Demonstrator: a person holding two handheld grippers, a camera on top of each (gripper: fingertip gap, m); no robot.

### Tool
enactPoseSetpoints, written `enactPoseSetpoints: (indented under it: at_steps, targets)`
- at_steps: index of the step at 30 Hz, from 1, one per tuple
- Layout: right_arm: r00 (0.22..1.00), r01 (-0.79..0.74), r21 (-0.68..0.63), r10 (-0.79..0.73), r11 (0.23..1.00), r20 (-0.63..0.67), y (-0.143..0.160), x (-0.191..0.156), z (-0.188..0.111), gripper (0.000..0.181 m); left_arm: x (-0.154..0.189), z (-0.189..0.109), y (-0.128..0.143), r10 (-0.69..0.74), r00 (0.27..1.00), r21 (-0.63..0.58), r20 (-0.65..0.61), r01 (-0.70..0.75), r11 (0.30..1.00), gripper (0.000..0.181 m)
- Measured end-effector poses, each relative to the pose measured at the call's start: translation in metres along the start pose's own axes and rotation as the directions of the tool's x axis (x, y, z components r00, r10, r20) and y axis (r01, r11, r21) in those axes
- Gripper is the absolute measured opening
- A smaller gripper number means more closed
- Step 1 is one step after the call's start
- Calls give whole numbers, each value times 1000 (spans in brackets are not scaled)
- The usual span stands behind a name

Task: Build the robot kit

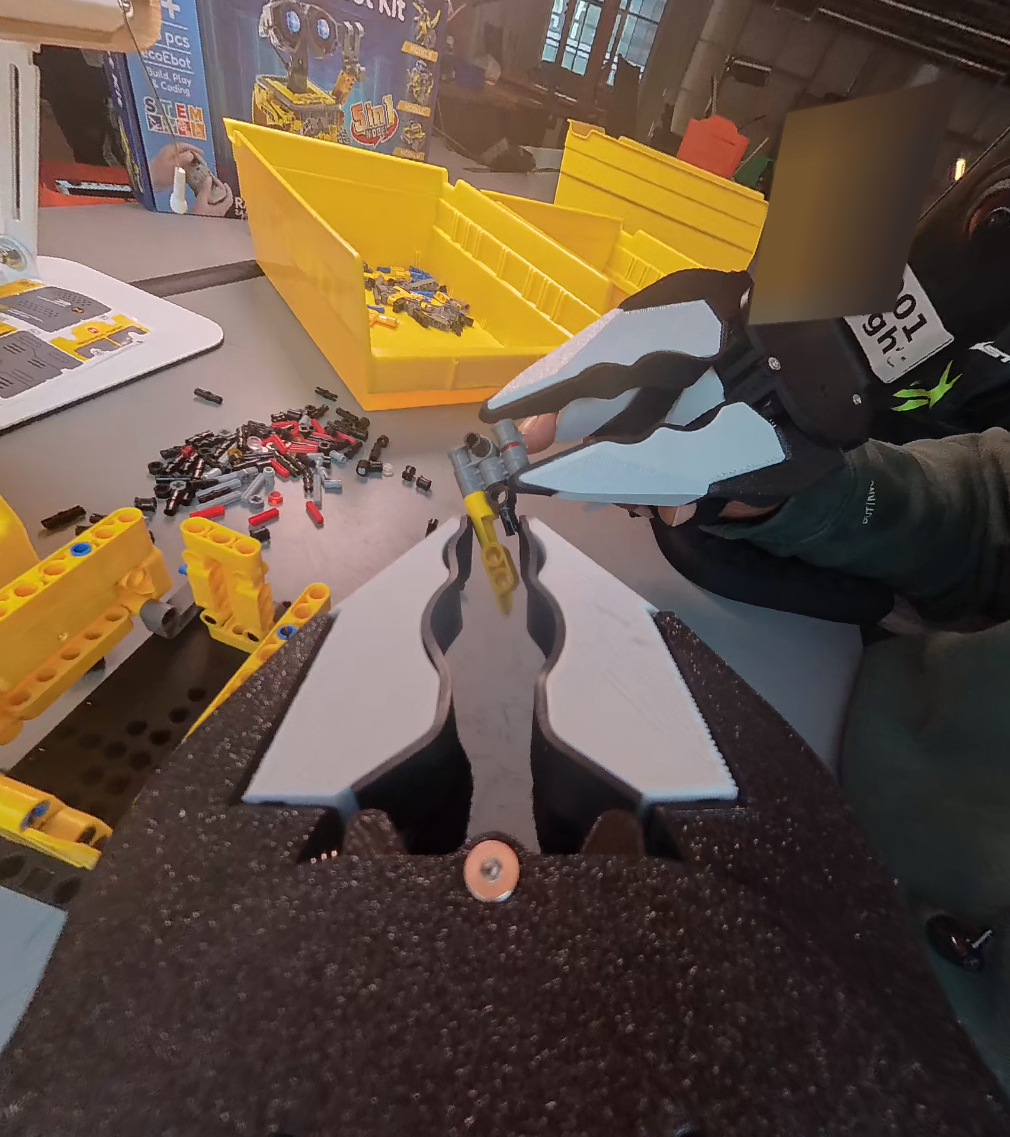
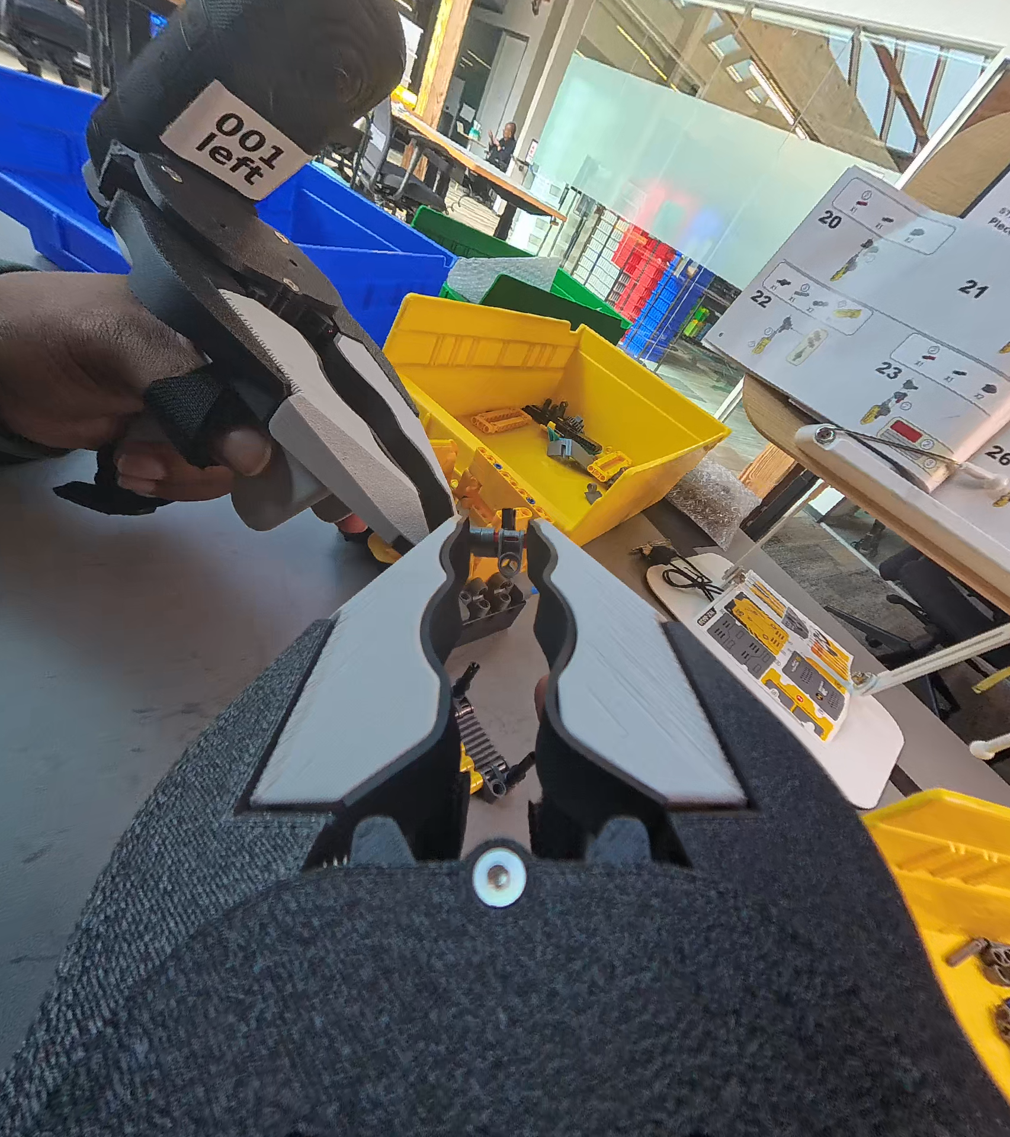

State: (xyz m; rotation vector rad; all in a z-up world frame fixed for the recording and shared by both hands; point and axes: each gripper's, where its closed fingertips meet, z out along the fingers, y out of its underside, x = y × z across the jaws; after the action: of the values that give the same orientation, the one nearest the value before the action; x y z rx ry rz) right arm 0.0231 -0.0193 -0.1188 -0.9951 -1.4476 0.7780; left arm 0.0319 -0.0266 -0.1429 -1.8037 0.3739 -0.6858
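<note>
My left gripper (image 1: 495,523) is shut on the lower end of a small assembly, a yellow holed beam (image 1: 497,563) with grey connectors (image 1: 481,470) and a black pin at its top. It holds this just above the grey table (image 1: 367,554). My right gripper (image 1: 508,449) comes in from the right and is shut on the grey connector end of the same assembly. In the right wrist view the right gripper (image 2: 497,524) clamps the grey connector (image 2: 493,538), and the left gripper (image 2: 422,523) reaches in from the upper left. The person's hands grip both handles.
A pile of small black, red and grey pins (image 1: 268,455) lies left of the grippers. A part-built yellow model (image 1: 59,603) is at the near left. Yellow bins (image 1: 404,344) (image 2: 644,394) hold parts. A booklet on a stand (image 2: 921,320) and blue bins (image 2: 336,246) stand behind. My two grippers' fingertips are within a few centimetres of each other.
</note>
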Motion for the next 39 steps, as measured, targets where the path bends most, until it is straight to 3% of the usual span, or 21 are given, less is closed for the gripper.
enactPoseSetpoints:
  at_steps: [14,39]
  targets:
    - [983,-150,58,143,987,114,-3,0,-5,15,-2,0,-1,-35,999,5,-20,36,999,12]
    - [998,40,86,-45,996,50,-5,-7,-4,16,4,-1,2,-234,965,-11,-116,234,972,11]
